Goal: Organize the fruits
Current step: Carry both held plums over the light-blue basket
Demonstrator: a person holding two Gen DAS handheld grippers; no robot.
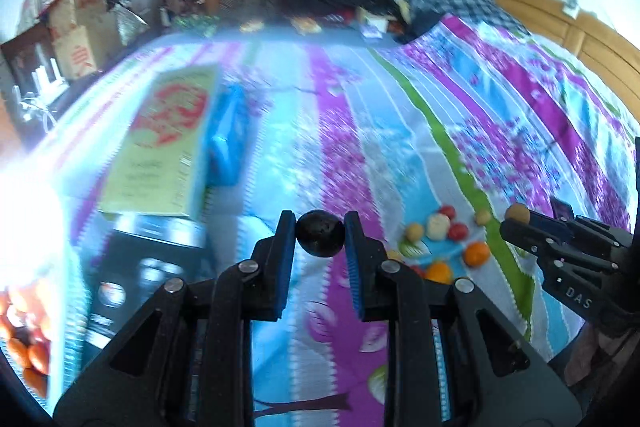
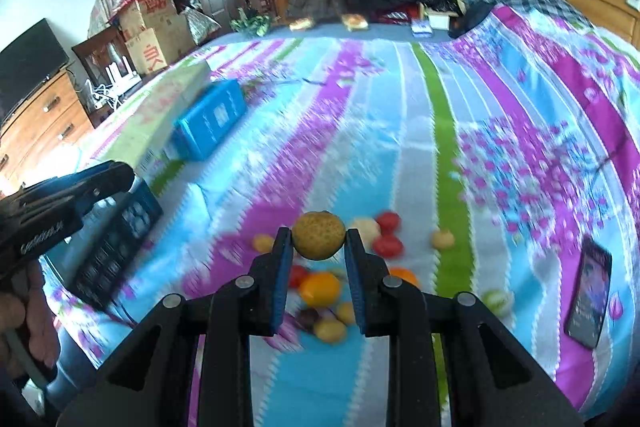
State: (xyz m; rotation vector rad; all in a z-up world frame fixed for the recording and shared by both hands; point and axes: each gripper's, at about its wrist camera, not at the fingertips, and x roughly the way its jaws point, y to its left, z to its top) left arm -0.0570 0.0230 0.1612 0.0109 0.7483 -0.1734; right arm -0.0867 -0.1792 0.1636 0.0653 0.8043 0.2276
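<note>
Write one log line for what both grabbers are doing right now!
left gripper: shut on dark fruit | right gripper: shut on yellow fruit | fruit pile: on bedspread

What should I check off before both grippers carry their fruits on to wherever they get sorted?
1. Left gripper grip on the dark round fruit: ok, it sits between both blue fingers.
2. Right gripper grip on the yellow-brown fruit: ok, pinched at the fingertips.
3. Both fruits clear of the bedspread: ok, lifted above the loose fruit pile.
4. Grip depth: not ok, each fruit is held only at the very tips and could slip.
5. Drop-off place: cannot tell; a container of orange fruit shows at the left edge, badly blurred.
6. Phone out of the path: ok, it lies off to the right.
</note>
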